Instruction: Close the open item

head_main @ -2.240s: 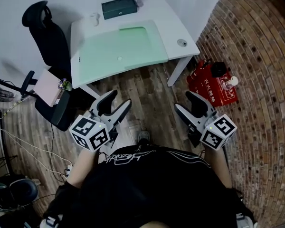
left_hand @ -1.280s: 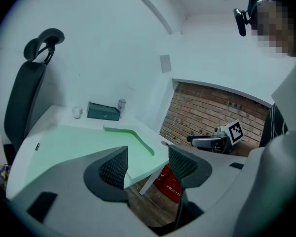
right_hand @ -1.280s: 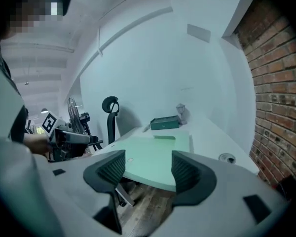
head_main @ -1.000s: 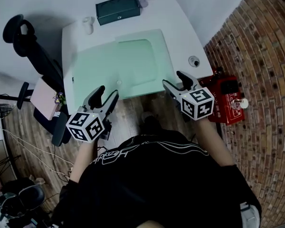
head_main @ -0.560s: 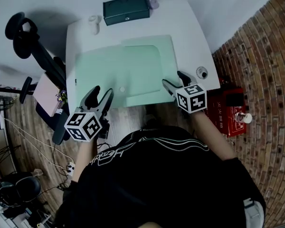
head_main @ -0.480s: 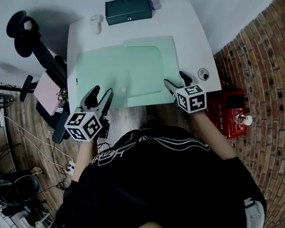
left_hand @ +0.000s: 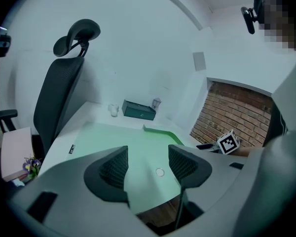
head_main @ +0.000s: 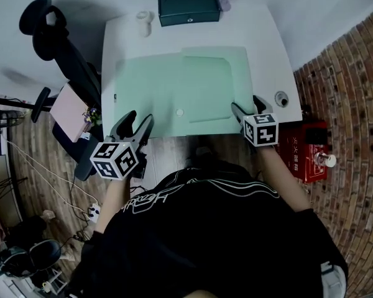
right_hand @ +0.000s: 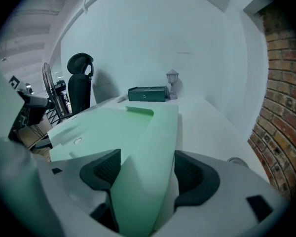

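**Head view:** A pale green folder (head_main: 174, 85) lies open and flat on a white desk (head_main: 276, 51), covering most of the near half. Its surface looks smooth and matte, and a small round snap (head_main: 179, 112) sits close to its front edge. The left gripper (head_main: 140, 120) hangs just off the desk's front edge, near the folder's left corner. The right gripper (head_main: 245, 106) is at the folder's front right corner. A dark green oblong box (head_main: 188, 8) stands at the back of the desk, and a black mesh-backed chair (head_main: 59, 39) is on the left.

**Left gripper view:** The ribbed black jaws stand apart with nothing clamped. The folder and its snap lie beyond and below them.

**Right gripper view:** The jaws have just been opening and now stand at their widest. The folder's thin right edge runs up between the two pads. Neither pad visibly presses on it, though the left one sits just beside the sheet.
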